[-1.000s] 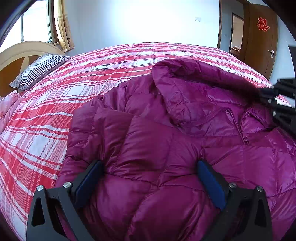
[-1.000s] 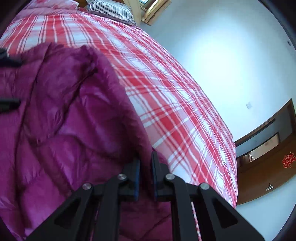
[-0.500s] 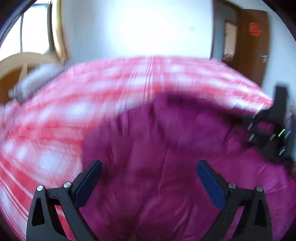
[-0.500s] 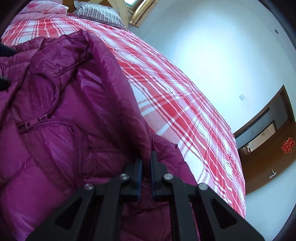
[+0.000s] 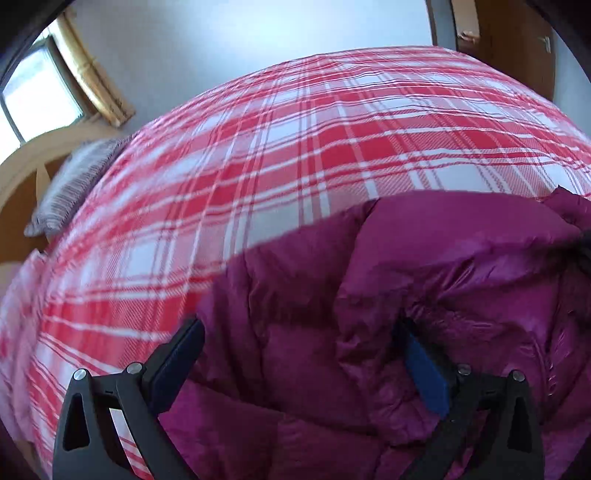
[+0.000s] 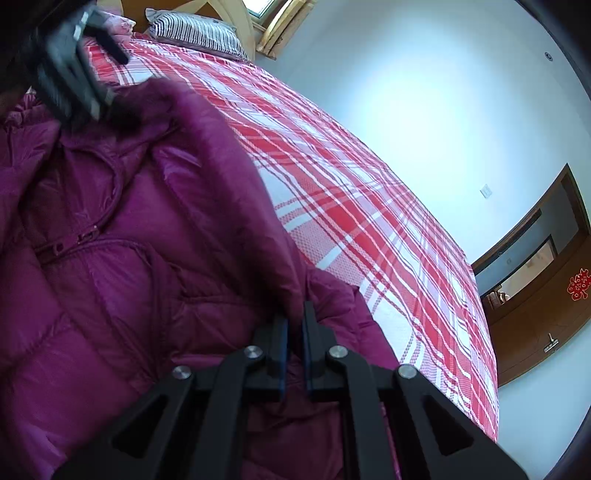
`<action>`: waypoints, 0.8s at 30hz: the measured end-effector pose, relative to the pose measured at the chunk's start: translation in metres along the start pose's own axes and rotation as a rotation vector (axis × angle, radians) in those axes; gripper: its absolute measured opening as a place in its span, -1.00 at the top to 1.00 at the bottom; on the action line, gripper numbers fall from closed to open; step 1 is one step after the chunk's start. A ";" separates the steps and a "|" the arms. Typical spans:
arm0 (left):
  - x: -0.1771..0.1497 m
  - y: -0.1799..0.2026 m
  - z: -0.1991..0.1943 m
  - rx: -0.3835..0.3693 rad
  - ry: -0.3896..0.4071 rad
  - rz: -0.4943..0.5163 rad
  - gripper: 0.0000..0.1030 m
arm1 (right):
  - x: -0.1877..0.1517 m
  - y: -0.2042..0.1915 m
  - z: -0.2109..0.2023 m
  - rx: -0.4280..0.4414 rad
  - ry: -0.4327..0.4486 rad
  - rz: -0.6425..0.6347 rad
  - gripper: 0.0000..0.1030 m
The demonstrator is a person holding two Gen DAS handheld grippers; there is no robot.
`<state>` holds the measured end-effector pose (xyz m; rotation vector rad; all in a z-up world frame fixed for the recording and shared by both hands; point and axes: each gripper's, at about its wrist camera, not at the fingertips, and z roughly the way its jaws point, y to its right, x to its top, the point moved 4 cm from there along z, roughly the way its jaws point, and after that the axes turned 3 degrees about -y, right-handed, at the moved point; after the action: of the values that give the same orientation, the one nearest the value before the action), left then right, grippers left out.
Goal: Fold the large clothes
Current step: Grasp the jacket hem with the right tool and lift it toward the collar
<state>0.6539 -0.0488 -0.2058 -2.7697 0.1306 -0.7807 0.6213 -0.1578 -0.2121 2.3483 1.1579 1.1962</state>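
Note:
A magenta puffer jacket (image 5: 424, 295) lies on a bed with a red and white plaid cover (image 5: 295, 140). My left gripper (image 5: 303, 354) is open, its blue-padded fingers (image 5: 424, 365) straddling the jacket's padded edge near its left side. In the right wrist view the jacket (image 6: 129, 240) fills the left half, zipper showing. My right gripper (image 6: 294, 332) is shut on a fold of the jacket's edge. The left gripper's body (image 6: 70, 77) shows blurred at the top left of that view.
A striped pillow (image 6: 195, 33) and a wooden headboard (image 5: 33, 162) lie at the bed's head, below a window (image 5: 37, 92). A brown door (image 6: 546, 295) stands past the bed's foot. Plaid cover lies open beyond the jacket.
My left gripper has swung left and up along the jacket, staying open, and now faces the jacket's edge and bare bed cover. My right gripper stays shut on the fold and has lifted it slightly.

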 end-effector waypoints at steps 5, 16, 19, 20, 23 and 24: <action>0.008 0.003 -0.037 0.014 0.100 0.008 -0.98 | -0.001 0.001 0.000 0.005 0.003 0.006 0.78; 0.034 0.052 -0.050 -0.029 0.234 0.236 -0.75 | -0.002 -0.005 -0.005 -0.009 0.009 0.002 0.78; 0.018 0.041 -0.021 -0.124 0.080 0.151 -0.45 | -0.002 -0.005 -0.005 -0.009 0.010 0.003 0.78; 0.013 0.037 -0.011 -0.164 0.035 0.124 -0.45 | -0.002 -0.006 -0.005 -0.010 0.011 0.003 0.78; 0.007 0.023 -0.018 -0.200 0.071 0.039 -0.45 | -0.002 -0.006 -0.005 -0.006 0.012 0.007 0.78; 0.010 0.018 -0.029 -0.195 0.121 0.011 -0.45 | -0.002 -0.006 -0.005 -0.006 0.012 0.007 0.78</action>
<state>0.6465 -0.0743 -0.1819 -2.8989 0.2574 -0.9812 0.6138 -0.1559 -0.2132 2.3461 1.1494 1.2164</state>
